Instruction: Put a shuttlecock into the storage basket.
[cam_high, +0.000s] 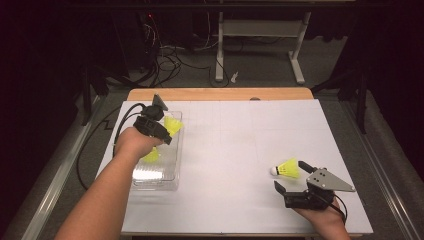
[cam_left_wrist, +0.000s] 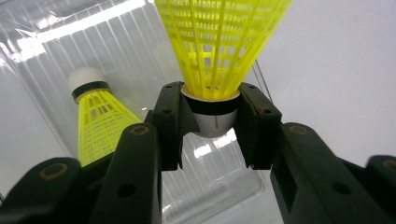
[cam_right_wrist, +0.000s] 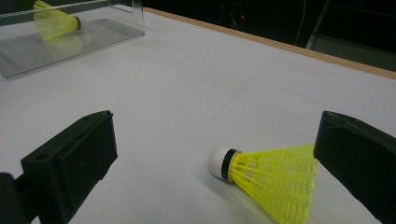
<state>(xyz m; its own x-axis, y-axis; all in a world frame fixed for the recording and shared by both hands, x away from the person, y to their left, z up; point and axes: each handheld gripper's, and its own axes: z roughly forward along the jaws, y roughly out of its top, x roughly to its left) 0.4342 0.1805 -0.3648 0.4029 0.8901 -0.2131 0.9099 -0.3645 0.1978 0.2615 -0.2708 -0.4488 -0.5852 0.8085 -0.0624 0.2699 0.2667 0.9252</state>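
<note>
Shuttlecock (cam_left_wrist: 219, 51) skirt cropped, cork pinched by left gripper (cam_left_wrist: 212, 123), right gripper (cam_right_wrist: 215, 154) fingers wide.

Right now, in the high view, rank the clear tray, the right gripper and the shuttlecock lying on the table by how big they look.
1. Clear tray, largest.
2. Right gripper, jaws open around nothing.
3. Shuttlecock lying on the table, smallest.
</note>
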